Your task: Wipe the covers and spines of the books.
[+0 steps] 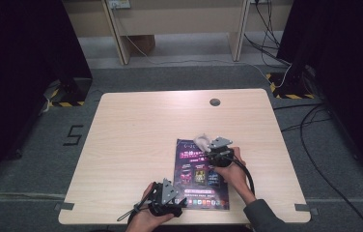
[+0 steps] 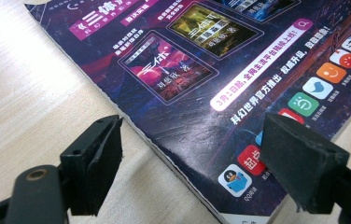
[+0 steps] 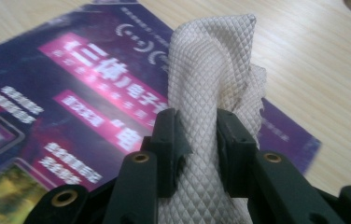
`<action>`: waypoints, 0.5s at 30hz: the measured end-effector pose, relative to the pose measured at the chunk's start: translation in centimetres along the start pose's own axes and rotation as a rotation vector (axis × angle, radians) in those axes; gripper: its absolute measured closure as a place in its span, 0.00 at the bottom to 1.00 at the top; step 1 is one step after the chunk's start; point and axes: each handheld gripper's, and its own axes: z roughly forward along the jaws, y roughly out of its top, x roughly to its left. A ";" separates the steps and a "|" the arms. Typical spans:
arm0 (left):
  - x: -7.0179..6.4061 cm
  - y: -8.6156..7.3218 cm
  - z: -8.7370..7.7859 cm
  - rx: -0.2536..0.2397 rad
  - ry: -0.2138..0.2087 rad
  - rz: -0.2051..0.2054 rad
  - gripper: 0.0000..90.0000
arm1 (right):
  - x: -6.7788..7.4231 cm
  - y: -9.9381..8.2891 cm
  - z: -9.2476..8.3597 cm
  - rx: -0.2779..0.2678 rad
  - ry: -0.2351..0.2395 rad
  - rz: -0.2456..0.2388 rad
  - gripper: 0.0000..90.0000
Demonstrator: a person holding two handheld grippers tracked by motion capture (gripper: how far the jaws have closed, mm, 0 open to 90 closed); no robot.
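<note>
Gripper point(image 3: 196, 140) in my right hand clenches a cloth point(image 3: 211, 70) over the magazine point(image 1: 201, 174); my left gripper point(image 2: 190, 158) stands released at its near-left corner. Wiping could drag the unpinned magazine across the counter point(image 1: 136, 125).

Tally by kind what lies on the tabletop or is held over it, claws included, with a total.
Magazine: 1
White textured cloth, clamped in the right claw: 1
Claws: 2, the right one and the left claw, open at the magazine's near corner
Total: 4
</note>
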 end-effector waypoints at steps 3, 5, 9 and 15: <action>0.0 0.0 0.0 0.000 -0.002 0.000 0.23 | 1.2 0.4 0.2 -0.006 0.030 -0.023 0.79; 0.1 0.0 0.0 0.000 -0.005 -0.001 0.23 | 2.7 0.8 0.4 -0.013 0.063 -0.050 0.79; 0.1 0.0 0.0 0.001 -0.004 0.000 0.23 | 4.8 1.4 0.6 -0.020 0.113 -0.096 0.79; 0.1 -0.1 0.0 -0.002 -0.005 0.000 0.23 | 6.2 1.5 0.6 -0.028 0.145 -0.114 0.79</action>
